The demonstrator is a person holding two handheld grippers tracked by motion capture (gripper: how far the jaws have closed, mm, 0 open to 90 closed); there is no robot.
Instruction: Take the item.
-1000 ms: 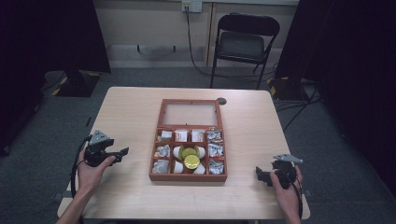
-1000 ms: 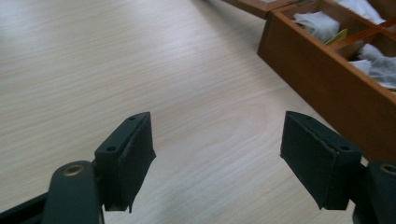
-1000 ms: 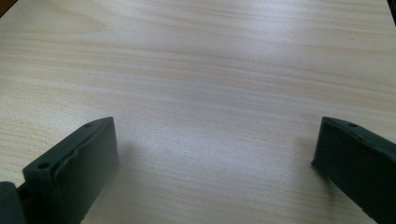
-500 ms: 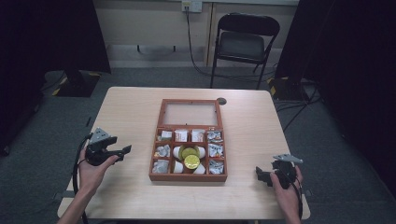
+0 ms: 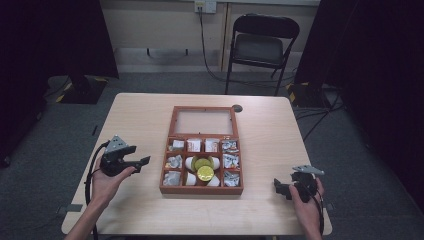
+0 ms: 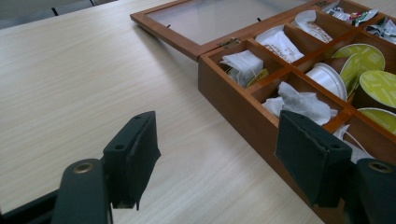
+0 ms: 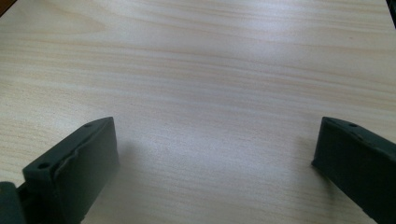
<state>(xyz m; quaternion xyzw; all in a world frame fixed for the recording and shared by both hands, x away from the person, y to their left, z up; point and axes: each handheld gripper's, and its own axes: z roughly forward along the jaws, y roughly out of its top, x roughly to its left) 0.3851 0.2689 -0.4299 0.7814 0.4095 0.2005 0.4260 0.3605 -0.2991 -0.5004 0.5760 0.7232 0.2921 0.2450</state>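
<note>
The wooden compartment box [image 5: 202, 165] lies mid-tabletop with its glass-paned lid [image 5: 203, 121] swung flat open behind it. The left gripper [image 5: 143, 162] hovers just beside the box's left wall, its jaws apart though they have just been closing, with nothing between them. The right gripper [image 5: 277, 187] rests well apart from the box's right side, its jaws spread over the bare tabletop [image 7: 201, 70]. The outer compartments hold tea bags [image 6: 243, 63] and crumpled sachets [image 6: 299, 101]: light, soft, best pinched at a loose fold. The centre compartments hold foil-topped capsules [image 5: 204, 173], probably light and stiff but slick; I would grip them across the rim. The box itself looks rigid and heavier.
</note>
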